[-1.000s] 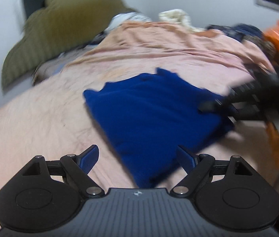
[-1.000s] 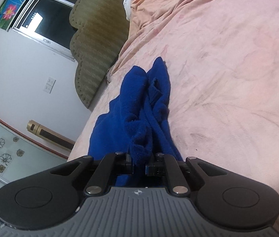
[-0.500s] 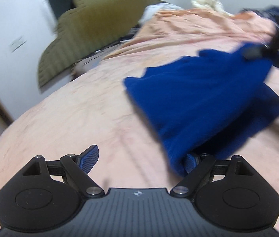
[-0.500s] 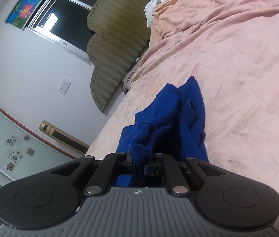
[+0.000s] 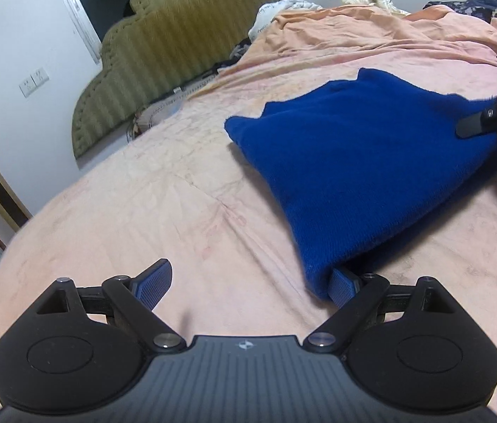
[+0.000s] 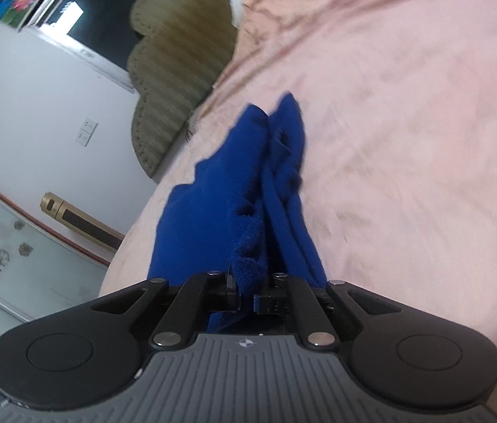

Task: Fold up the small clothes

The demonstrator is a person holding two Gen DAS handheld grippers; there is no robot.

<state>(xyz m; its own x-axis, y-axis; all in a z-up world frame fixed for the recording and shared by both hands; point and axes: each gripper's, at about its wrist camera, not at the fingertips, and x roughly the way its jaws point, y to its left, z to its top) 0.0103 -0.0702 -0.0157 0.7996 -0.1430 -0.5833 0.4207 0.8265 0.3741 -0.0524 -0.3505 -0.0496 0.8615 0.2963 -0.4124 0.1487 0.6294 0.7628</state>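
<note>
A blue knitted garment [image 5: 361, 155] lies folded on the pink bedsheet [image 5: 142, 211]. In the left wrist view my left gripper [image 5: 250, 271] hovers low over the sheet, its jaws wide and opening. The garment's near corner rests against the inner side of the right finger pad [image 5: 343, 285], and nothing is pressed between the pads. My right gripper [image 6: 248, 292] is shut on the garment's [image 6: 220, 204] bunched edge. The same right gripper [image 5: 488, 120] shows at the right border of the left wrist view, pinching the far side of the cloth.
An olive padded headboard [image 5: 163, 56] stands against the white wall at the back left. Crumpled white and dark clothes [image 5: 477, 3] are heaped at the bed's far right. The sheet left of the garment is bare. A window [image 6: 100, 10] is in the wall.
My left gripper has dropped closer to the sheet and tipped down, so the garment's near corner now sits at its right finger. The right gripper stays shut on the cloth's edge.
</note>
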